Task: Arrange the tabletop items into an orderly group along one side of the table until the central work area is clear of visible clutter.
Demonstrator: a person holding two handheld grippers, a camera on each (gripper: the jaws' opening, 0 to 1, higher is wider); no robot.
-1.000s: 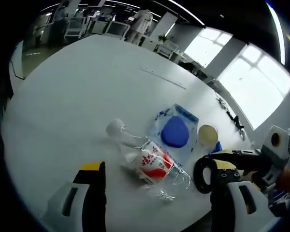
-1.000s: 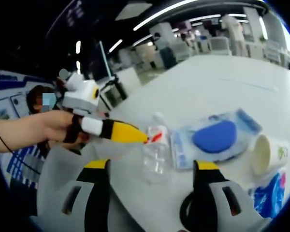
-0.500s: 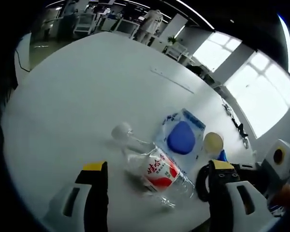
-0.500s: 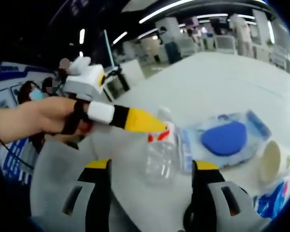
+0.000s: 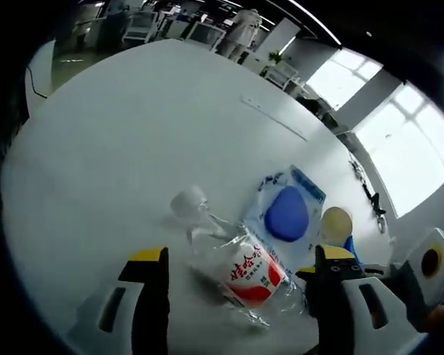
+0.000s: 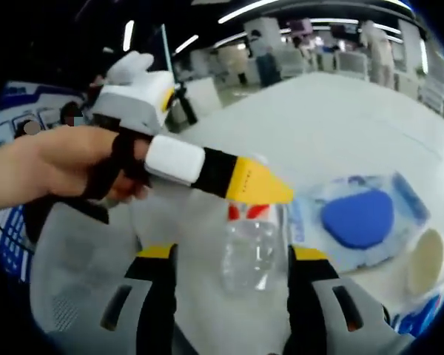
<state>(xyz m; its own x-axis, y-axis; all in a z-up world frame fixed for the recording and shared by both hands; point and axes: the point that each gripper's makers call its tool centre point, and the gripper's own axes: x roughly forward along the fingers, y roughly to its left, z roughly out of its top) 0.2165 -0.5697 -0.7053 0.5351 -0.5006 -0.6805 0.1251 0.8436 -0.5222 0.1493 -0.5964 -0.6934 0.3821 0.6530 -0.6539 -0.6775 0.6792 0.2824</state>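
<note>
Lying on white table (image 5: 118, 140), bottle (image 5: 233, 255), office

I have moved my left gripper (image 5: 237, 296) closer to the clear bottle (image 5: 233, 259) lying on the table; the bottle now sits right between its wide jaws. My right gripper (image 6: 226, 288) has come nearer too, and the bottle looks bigger there. My left hand (image 6: 55, 166) now fills more of the right gripper view.
</note>
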